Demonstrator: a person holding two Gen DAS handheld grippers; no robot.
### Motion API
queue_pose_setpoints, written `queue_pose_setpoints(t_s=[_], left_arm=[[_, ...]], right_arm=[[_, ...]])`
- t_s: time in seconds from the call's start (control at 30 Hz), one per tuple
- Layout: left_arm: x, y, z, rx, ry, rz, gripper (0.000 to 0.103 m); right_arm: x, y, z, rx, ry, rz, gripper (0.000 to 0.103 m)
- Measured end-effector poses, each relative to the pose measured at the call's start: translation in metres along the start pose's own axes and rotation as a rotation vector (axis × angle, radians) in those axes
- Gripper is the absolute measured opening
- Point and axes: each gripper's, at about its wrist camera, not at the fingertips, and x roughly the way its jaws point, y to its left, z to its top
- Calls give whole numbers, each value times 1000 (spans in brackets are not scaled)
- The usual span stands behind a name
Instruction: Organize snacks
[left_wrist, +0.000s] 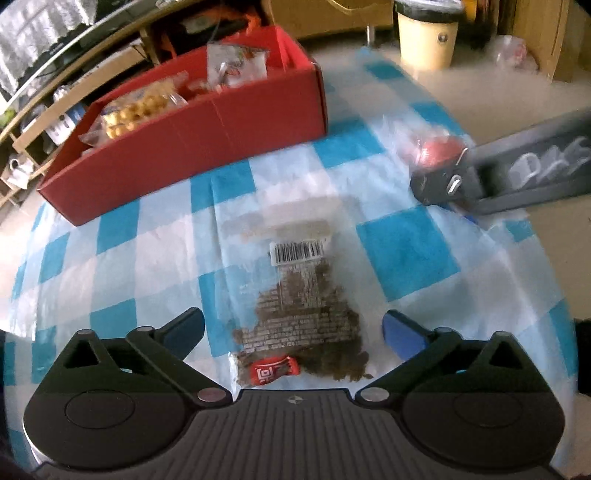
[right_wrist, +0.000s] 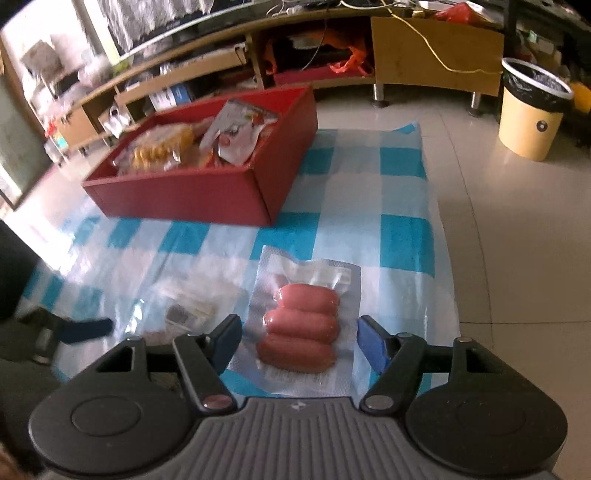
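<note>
Lying between right gripper (right_wrist: 298, 330) jaws, sausage pack (right_wrist: 301, 328)

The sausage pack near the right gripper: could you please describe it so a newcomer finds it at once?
Start at the red box on the checked cloth. Nearer the camera lies a clear vacuum pack. Unlike the neighbouring brown-crumb bag, it holds three pink sausages side by side.

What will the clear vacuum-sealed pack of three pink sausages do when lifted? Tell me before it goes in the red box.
The clear vacuum-sealed pack of three pink sausages looks tightly sealed, so it will probably lift as one fairly stiff slab. Its flat film border looks thin, likely floppy. The glossy plastic may slip between the right gripper pads.
</note>
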Motion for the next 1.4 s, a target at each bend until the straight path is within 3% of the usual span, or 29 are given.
queue_pose_setpoints(t_s=[0.1,0.17,0.37,1.0,1.4], left_arm=[[7,15,6,-90,80,-48,102],[9,27,6,-140,115,-101,95],[0,33,3,-118,149,-84,86],[-57,104,6,-313,-21,-124,85],[-71,136,46,-330,-153,-92,86]], right_arm=[[-7,-1,2,11,-16,27,68],[-11,-1,2,13,-25,39,68],[-16,1,7,10,-49,64,68],[-24,21,23,0,-127,100,68],[-15,53,71,-32,-204,118,68]])
